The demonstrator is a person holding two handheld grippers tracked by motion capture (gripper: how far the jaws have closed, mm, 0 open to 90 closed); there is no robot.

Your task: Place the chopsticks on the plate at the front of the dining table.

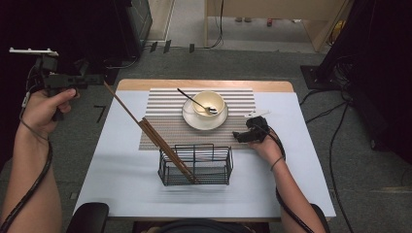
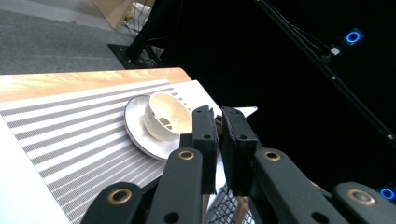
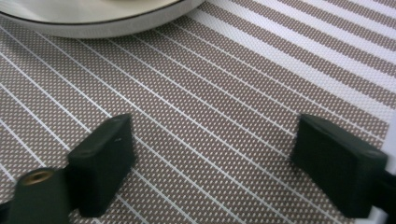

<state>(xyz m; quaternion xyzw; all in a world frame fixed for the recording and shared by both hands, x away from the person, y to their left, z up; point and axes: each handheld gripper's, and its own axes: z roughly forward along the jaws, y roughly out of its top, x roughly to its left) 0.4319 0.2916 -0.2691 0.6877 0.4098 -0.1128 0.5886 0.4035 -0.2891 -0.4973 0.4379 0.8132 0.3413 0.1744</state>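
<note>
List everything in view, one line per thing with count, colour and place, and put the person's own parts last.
chopsticks: a bundle, count unclear, brown, top end in the left gripper, lower end in the wire basket
wire basket: one, black, near middle of the table
bowl: one, cream, on the saucer
saucer: one, white, on the placemat
spoon: one, dark handle, resting in the bowl
placemat: one, brown and white stripes, far half of the table
table: one, white top with a wooden far edge
left gripper: one, black, raised off the table's left side, shut on the chopsticks
right gripper: one, black, low over the placemat right of the saucer, open
forearms: two, entering from the bottom
</note>
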